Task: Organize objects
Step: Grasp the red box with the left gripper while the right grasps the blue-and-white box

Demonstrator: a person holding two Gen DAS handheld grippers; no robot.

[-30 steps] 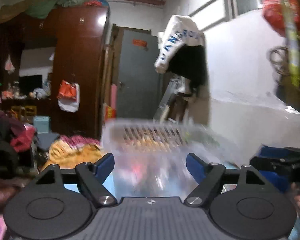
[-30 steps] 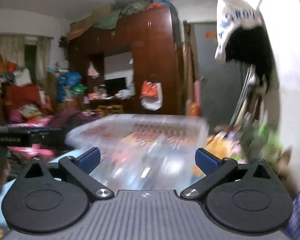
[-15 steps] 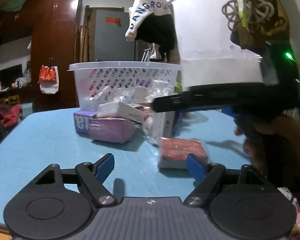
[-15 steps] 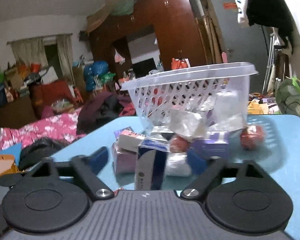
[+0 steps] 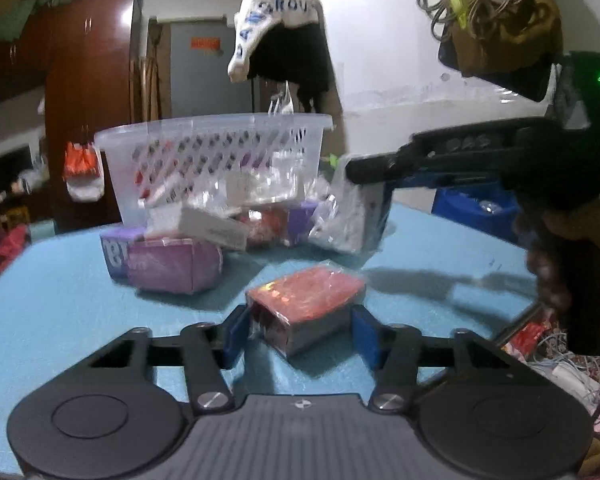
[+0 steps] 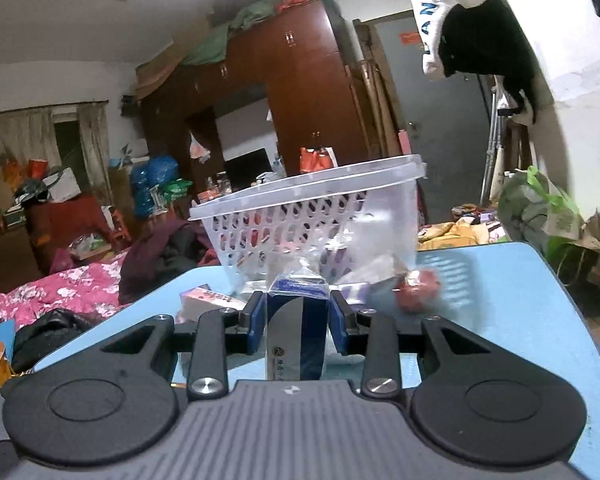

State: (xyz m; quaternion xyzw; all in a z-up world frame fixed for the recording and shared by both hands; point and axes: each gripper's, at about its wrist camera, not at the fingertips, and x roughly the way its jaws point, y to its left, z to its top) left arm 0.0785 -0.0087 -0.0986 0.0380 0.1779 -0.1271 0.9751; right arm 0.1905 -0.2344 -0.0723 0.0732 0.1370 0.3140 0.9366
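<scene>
- Early going by the look of it; most packets out on the blue table (image 5: 52, 300), heaped against the foot of the white basket (image 5: 216, 152); basket standing upright near the far edge, holding a few items behind its lattice, contents hard to make out.
- Left gripper (image 5: 300, 334) spread wide around the red packet (image 5: 306, 294); blue pads flanking it on both sides, left pad touching or very nearly, right pad a shade clear; not clamped yet.
- Right gripper (image 6: 298, 322) narrowed around the upright navy box (image 6: 296, 328); pads just beside its sides, slivers of gap visible; contact not certain, so grip impossible to call.
- Still to go, judging from the spread: purple pack (image 5: 172, 266), white carton (image 5: 204, 226), crinkly clear bag (image 5: 336, 220), round red item (image 6: 418, 290), plus both pieces now framed by the grippers.
- Room to move: open blue surface to the left of the red packet; near table edge right under the left gripper, so little margin for dragging backward.
- Tight on the right side; right gripper reaching across above the pile, crowding any straight lift toward the basket.
- Basket rim standing above the heap; clearing that lip likely needed before any drop.
</scene>
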